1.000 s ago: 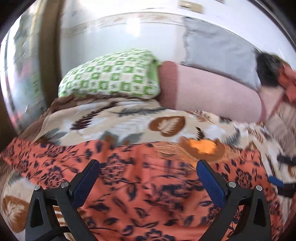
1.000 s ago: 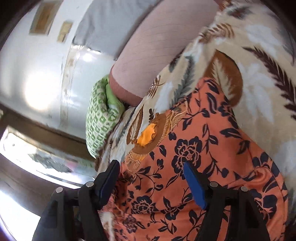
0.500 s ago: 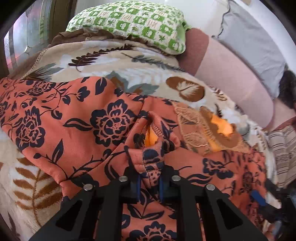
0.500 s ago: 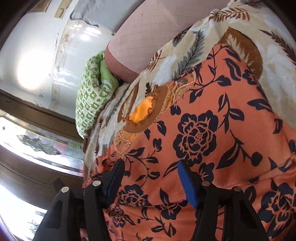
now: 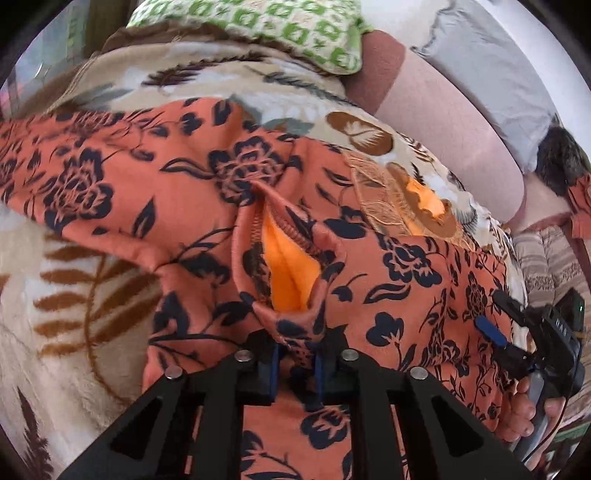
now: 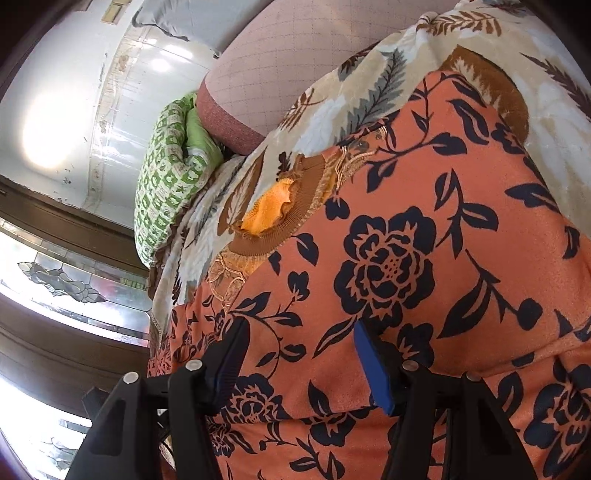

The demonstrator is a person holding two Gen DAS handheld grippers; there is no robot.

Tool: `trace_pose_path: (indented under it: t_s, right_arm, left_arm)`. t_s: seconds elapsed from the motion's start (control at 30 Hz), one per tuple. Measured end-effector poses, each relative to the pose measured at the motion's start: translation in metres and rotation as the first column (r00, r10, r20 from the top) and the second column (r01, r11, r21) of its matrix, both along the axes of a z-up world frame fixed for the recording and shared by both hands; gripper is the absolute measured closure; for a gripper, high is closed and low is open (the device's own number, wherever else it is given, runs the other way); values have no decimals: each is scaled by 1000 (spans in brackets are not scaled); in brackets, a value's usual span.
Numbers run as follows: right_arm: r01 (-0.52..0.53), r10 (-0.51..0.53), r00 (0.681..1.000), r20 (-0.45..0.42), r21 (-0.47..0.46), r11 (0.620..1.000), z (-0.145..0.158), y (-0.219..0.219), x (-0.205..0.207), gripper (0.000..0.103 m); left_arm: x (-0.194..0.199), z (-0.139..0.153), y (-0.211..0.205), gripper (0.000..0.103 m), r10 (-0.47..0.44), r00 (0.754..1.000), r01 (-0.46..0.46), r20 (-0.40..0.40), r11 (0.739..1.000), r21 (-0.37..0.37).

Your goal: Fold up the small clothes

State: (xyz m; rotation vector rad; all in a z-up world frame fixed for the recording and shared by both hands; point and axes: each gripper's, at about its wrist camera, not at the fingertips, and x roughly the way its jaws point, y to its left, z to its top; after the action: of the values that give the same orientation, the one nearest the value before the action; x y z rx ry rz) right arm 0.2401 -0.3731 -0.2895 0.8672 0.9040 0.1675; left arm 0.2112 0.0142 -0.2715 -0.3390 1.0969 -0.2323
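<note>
Left gripper (image 5: pixel 294 363) clamped on a sleeve cuff of the soft, limp floral fleece top (image 6: pixel 424 258); right gripper (image 6: pixel 301 363) spread apart above it, likely best gripped at hems.

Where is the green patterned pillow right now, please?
The green patterned pillow lies at the bed's head, top centre of the left wrist view, beside the pink bolster, beyond the orange floral garment.

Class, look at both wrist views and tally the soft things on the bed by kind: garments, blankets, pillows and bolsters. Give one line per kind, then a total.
Garments: 1, the orange floral garment
Blankets: 1, the leaf-print blanket
Pillows: 2, the green checked pillow and the grey pillow
Bolsters: 1, the pink bolster
Total: 5
</note>
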Motion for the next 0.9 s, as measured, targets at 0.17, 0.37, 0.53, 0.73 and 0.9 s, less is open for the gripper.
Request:
trace_pose_path:
  t_s: [0.17, 0.37, 0.53, 0.73, 0.9]
  right_arm:
    - [-32, 32, 999, 5, -35, 999, 2, 9, 3, 41]
    - [-38, 37, 999, -14, -39, 999, -4, 12, 7, 41]
    - [-38, 38, 999, -18, -48, 998, -5, 14, 7, 42]
    - [-10, 9, 1000, -6, -58, 998, -4, 8, 4, 42]
    - [57, -57, 998, 13, -44, 997, 0, -10, 0, 42]
  left_arm:
    - [4, 19, 29, 47, 125, 989, -126, 80, 992, 7]
    - [11, 20, 30, 33, 105, 990, -102, 97, 994, -33]
    - [31, 2, 10, 58, 34, 997, -36, 64, 999, 25]
    - [37, 6, -13, 98, -43, 988, 37, 149, 999, 40]
    - [32, 47, -30, 98, -119, 920, 78, 374, 989, 122]
